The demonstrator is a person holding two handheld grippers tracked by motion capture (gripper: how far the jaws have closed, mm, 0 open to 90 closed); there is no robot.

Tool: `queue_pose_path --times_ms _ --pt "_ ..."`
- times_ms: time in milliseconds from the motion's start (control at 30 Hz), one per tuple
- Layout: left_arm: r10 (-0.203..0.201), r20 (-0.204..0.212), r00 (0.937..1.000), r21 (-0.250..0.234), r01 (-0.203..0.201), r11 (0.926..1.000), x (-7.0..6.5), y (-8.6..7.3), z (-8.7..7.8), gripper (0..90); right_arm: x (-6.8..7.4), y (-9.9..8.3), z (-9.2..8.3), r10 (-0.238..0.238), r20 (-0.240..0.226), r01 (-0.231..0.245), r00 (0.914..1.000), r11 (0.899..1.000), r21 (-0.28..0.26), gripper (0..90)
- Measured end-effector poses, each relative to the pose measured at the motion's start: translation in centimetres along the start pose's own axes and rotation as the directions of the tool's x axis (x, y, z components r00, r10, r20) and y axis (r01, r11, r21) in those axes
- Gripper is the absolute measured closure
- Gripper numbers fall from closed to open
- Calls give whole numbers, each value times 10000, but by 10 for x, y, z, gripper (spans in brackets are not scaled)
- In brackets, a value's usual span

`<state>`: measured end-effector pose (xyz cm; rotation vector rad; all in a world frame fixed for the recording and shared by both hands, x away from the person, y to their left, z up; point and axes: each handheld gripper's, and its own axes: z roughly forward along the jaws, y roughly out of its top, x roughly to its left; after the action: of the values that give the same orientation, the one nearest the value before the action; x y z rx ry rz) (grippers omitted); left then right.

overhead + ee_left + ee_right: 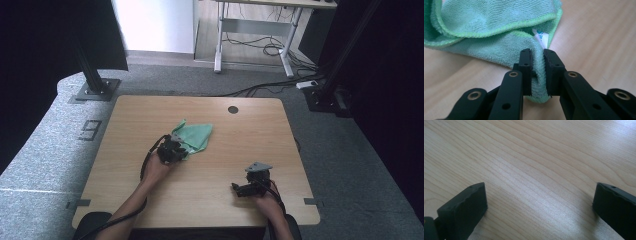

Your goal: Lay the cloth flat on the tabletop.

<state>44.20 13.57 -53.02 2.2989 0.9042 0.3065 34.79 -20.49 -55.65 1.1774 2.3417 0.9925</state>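
Pinching a fold of the crumpled mint-green microfibre cloth [499, 27], the left gripper [537, 72] has its two black fingers [525, 72] nearly together, with a bunched ridge of fabric squeezed in the narrow gap between the pads. Gripped part: the cloth's near lower edge, just below a small white sewn-in label [541, 37]. Remainder of the cloth spreads away beyond the fingertips, hemmed edges folded over one another, resting on the light wood-grain bench [599, 37].

High view: cloth [196, 136] lies left of the bench centre, left gripper [172, 150] at its near-left corner, touching it. A round dark hole [233, 109] in the bench top sits farther back, well apart from the cloth.

Right gripper [250, 187] rests near the front right of the bench [240, 145], well apart from the cloth. Its fingers [466, 205] stand wide apart with bare wood between them, holding nothing.
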Motion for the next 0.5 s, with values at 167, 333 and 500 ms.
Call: queue_pose_path --times_ms 167,333,500 --pt "54 202 9998 -55 -53 10000 -8 -15 -12 763 0 0 0 -2 2 2 10000 10000 4 0" --pt "-126 481 9988 -176 134 9998 -14 -31 -23 759 0 0 0 -5 3 5 10000 10000 3 0" --pt "-225 672 9975 -243 242 9994 -23 -44 -33 754 0 0 0 -23 -6 23 10000 10000 -4 0"
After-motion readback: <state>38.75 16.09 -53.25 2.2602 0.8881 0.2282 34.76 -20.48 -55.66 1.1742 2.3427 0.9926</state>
